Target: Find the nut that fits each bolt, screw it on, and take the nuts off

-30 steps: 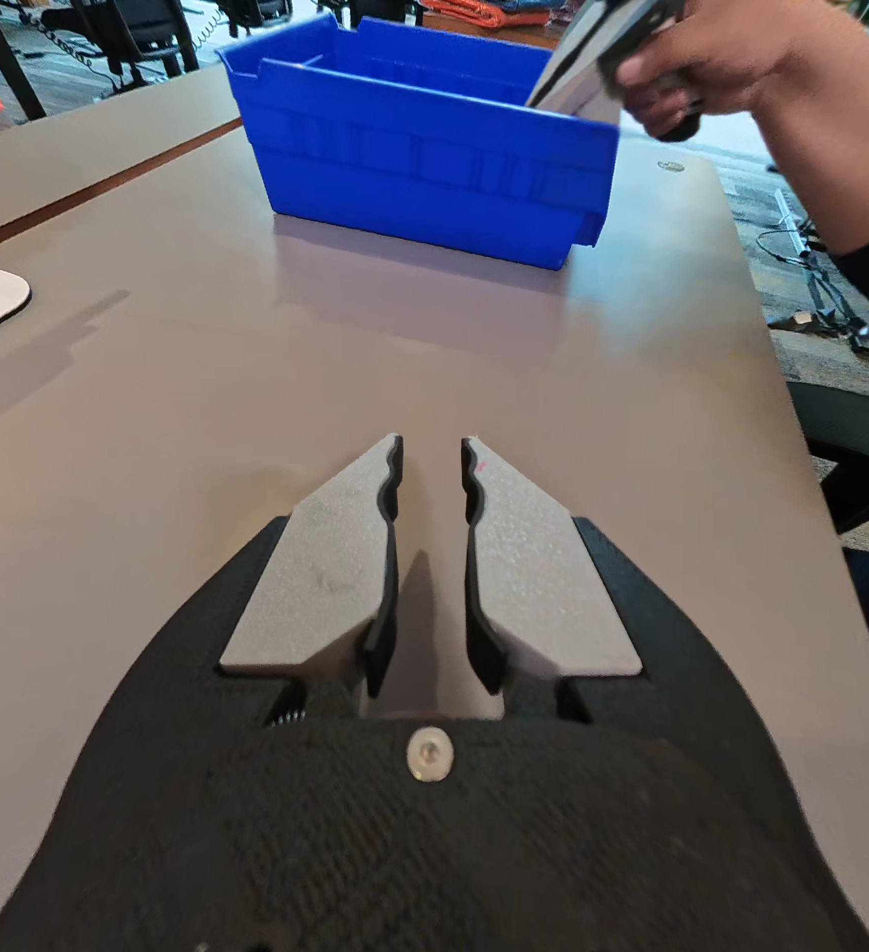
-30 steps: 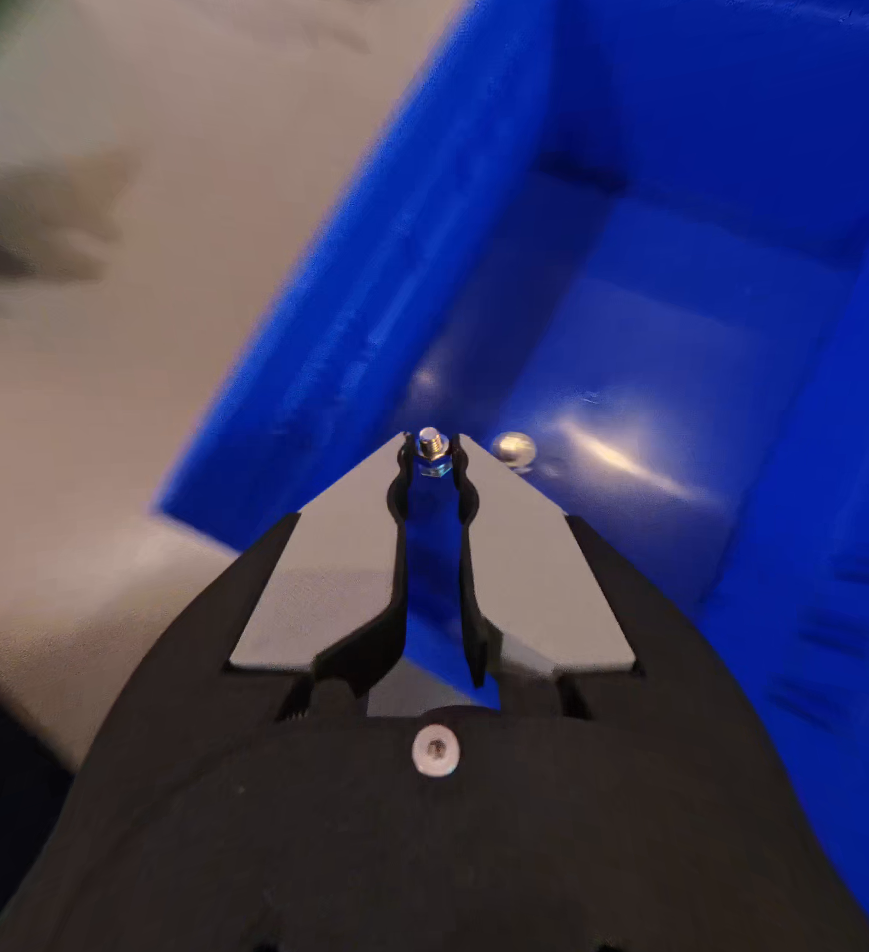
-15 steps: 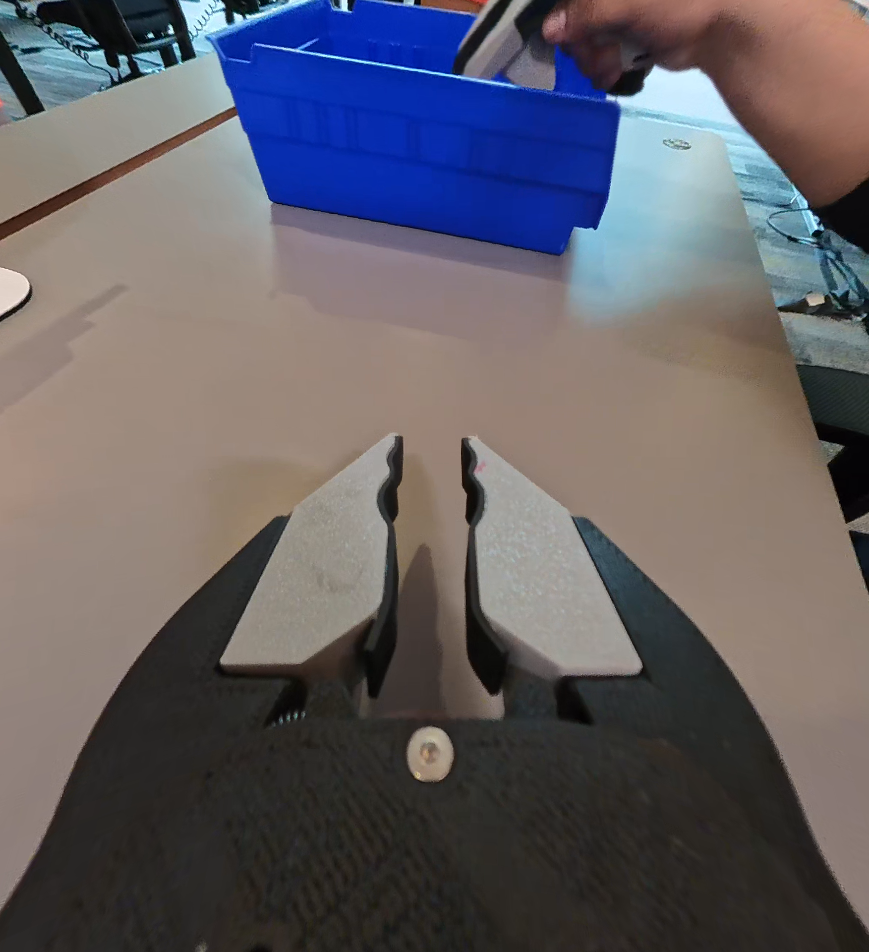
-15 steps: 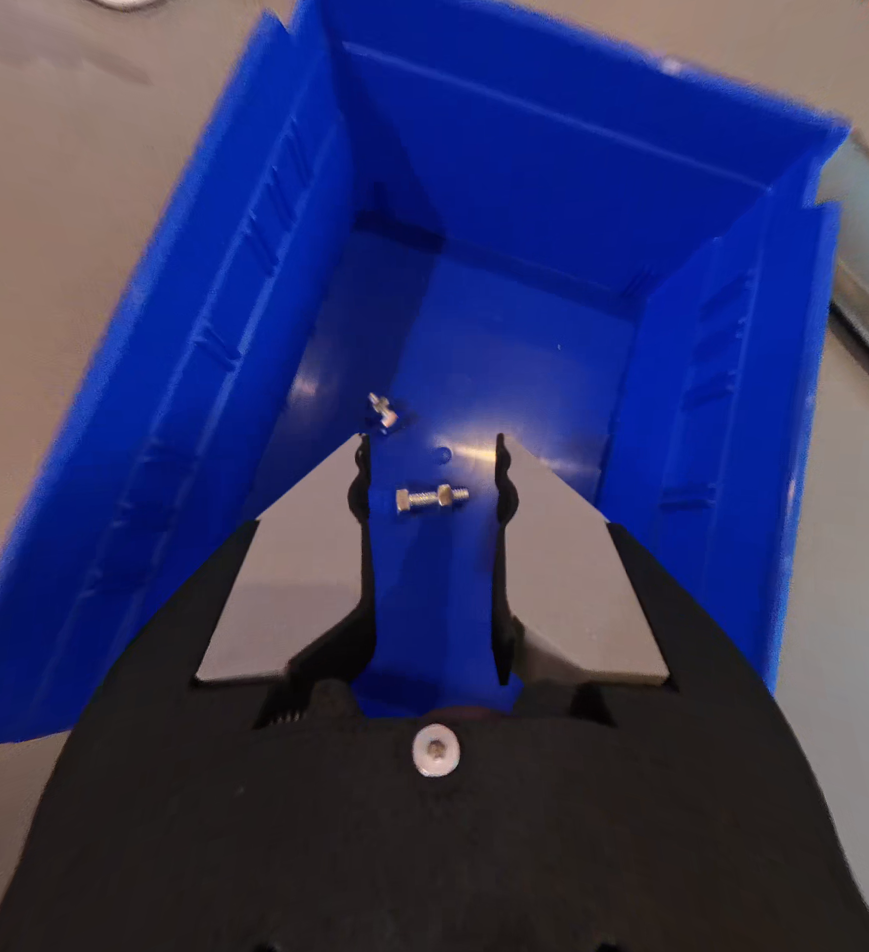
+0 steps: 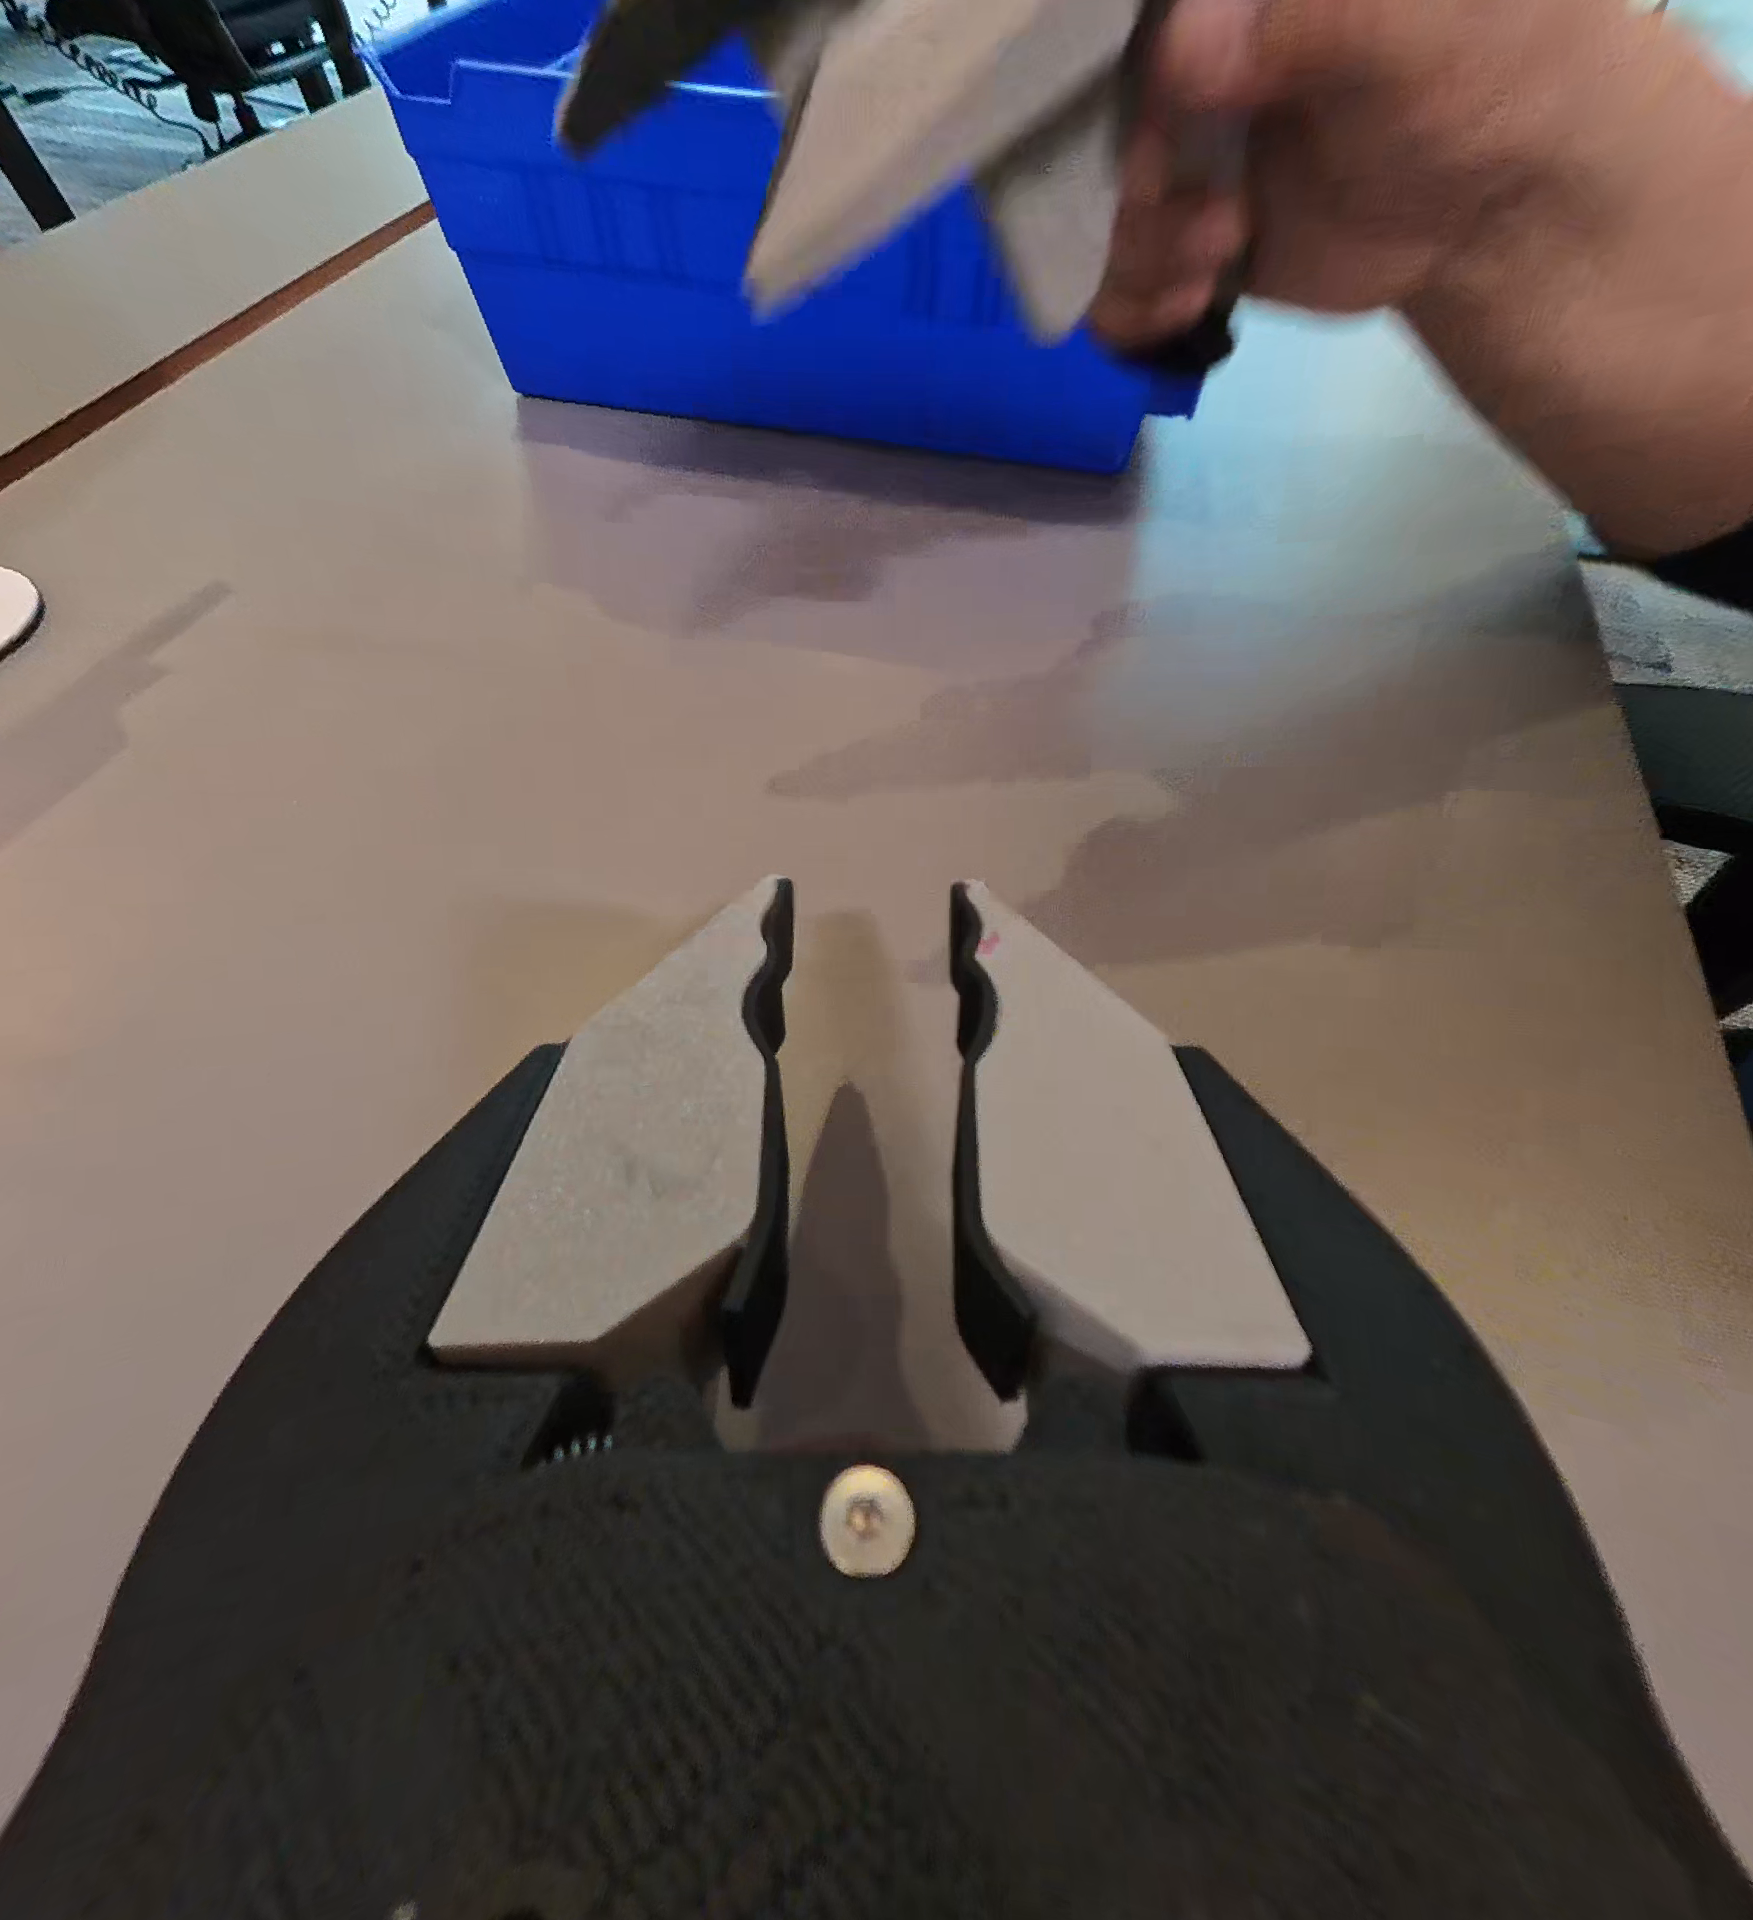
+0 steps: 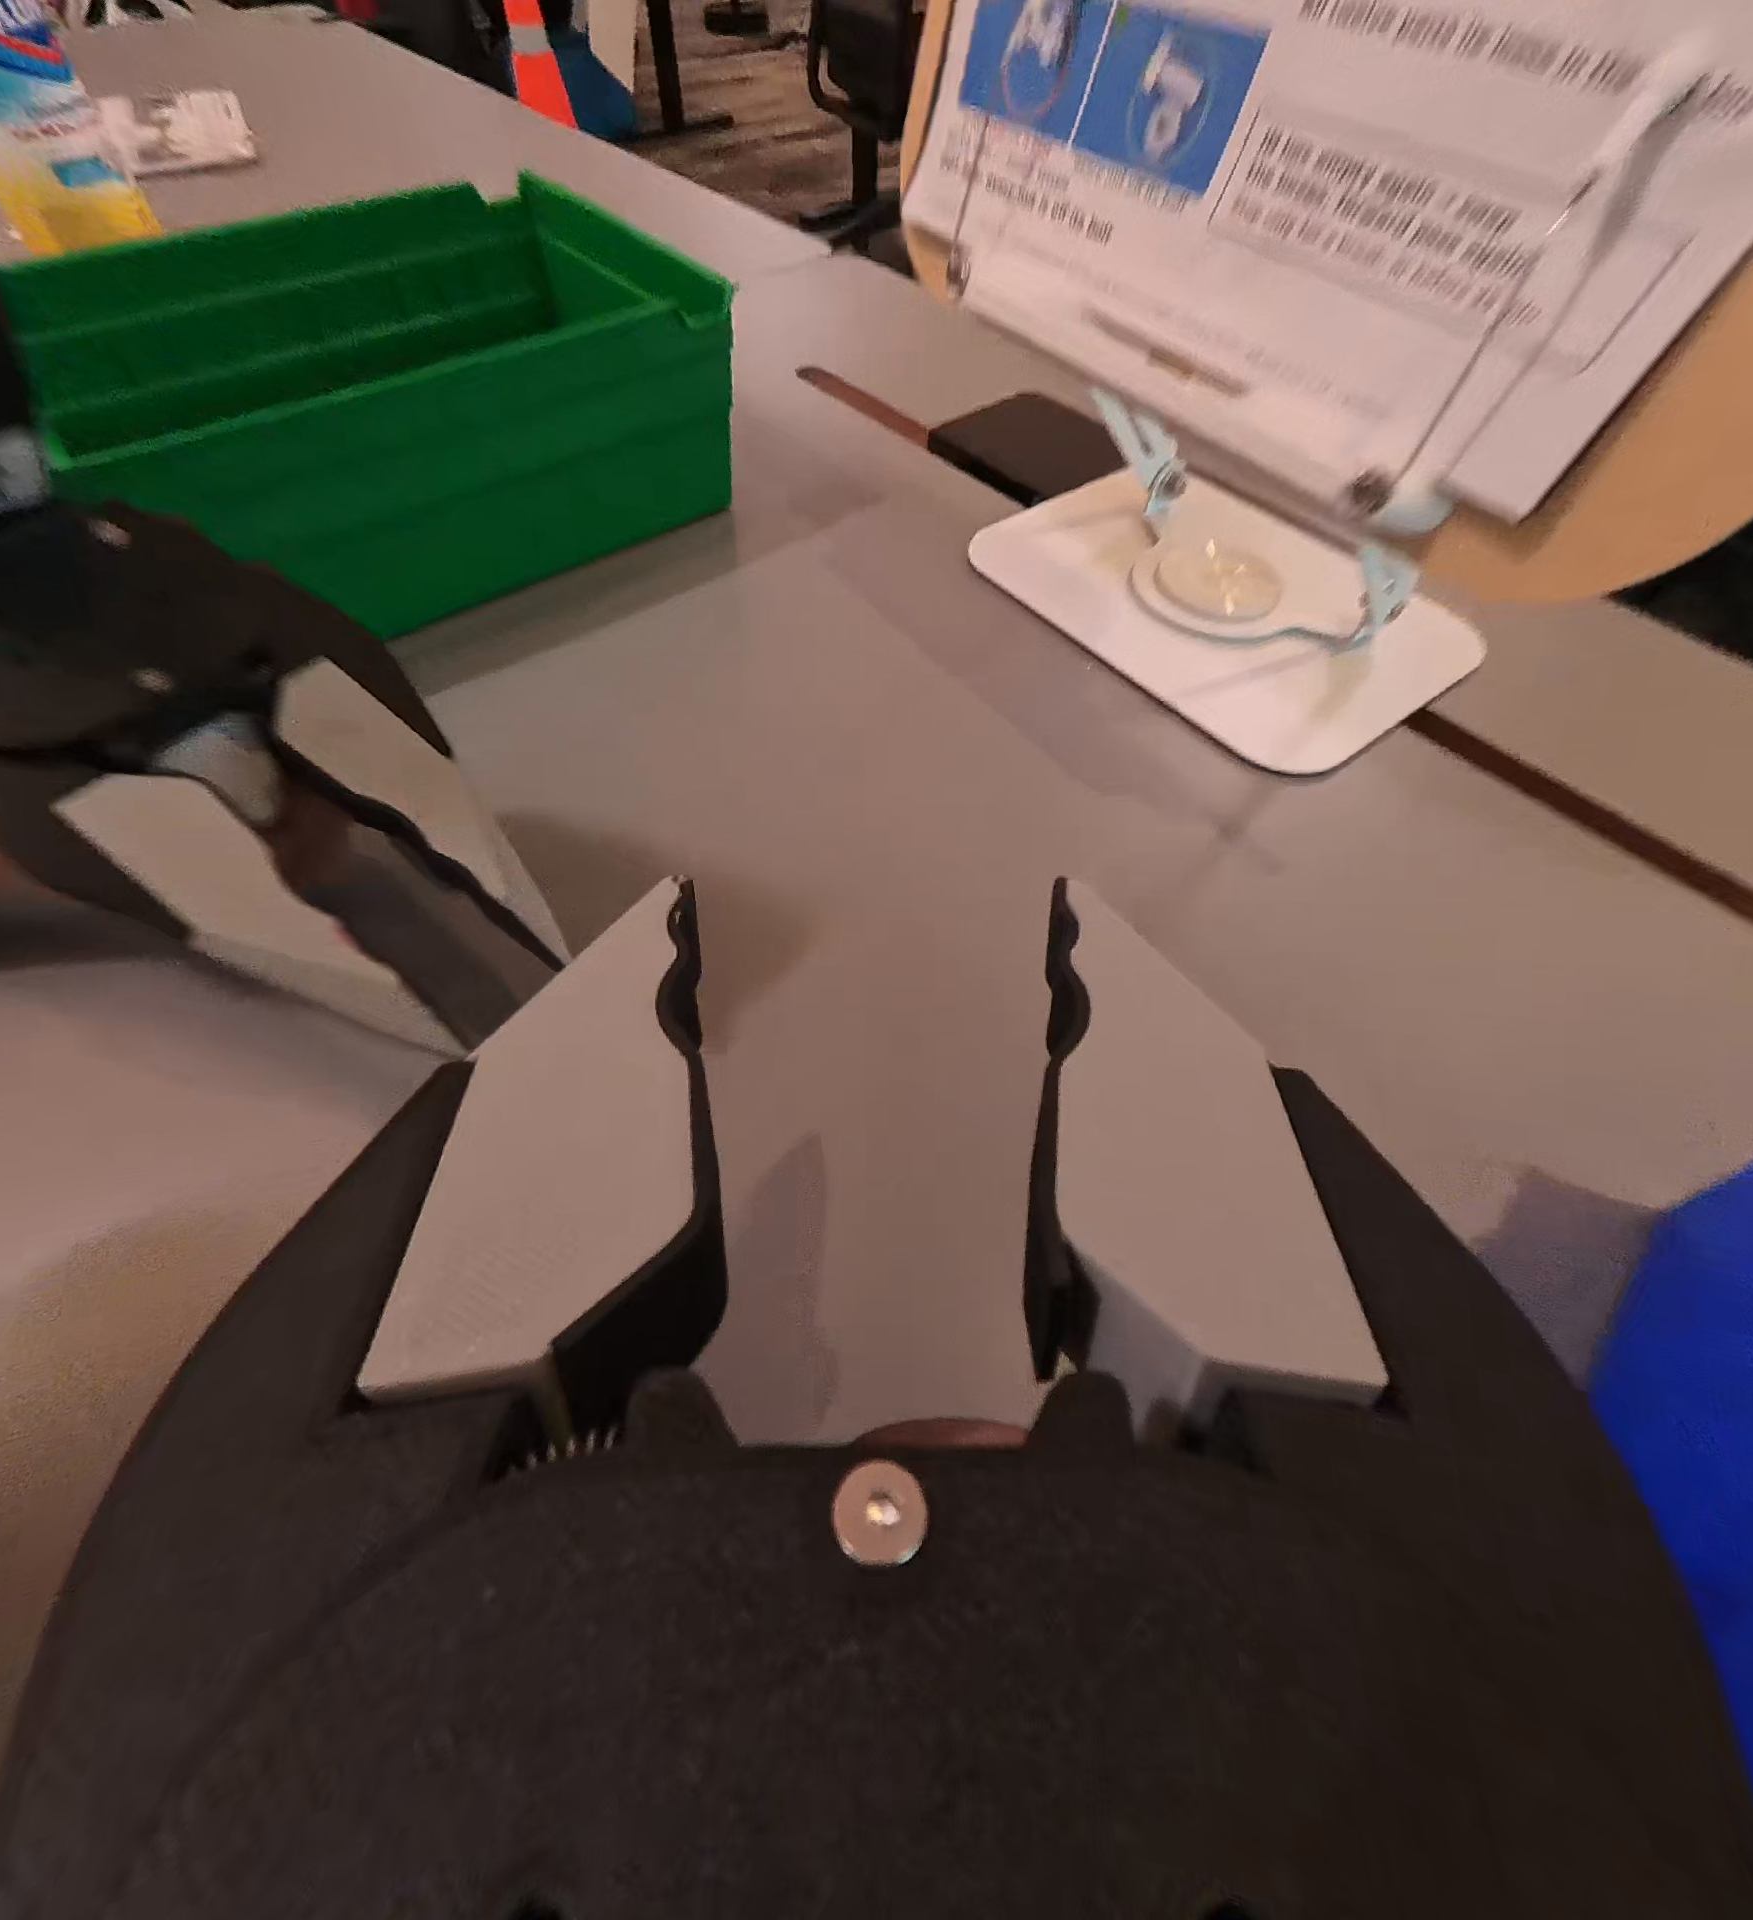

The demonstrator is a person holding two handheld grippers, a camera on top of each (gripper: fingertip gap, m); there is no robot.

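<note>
Your left gripper (image 5: 870, 899) sits low over the bare grey table (image 5: 436, 831), its two fingers a narrow gap apart with nothing between them. Your right gripper (image 6: 870, 899) hangs above the same table with its fingers spread wider, also empty; in the left wrist view it shows blurred in your hand (image 5: 1423, 187), in front of the blue bin (image 5: 747, 343). That bin stands farther along the table, and only a blurred blue edge of it (image 6: 1734, 1455) shows at the right of the right wrist view. No bolt or nut is visible in either view, so you cannot tell where they lie. Beyond your right gripper stand a white document stand (image 6: 1267, 644) holding a printed sheet (image 6: 1371, 208) and, to its left, a green bin (image 6: 384, 416).
</note>
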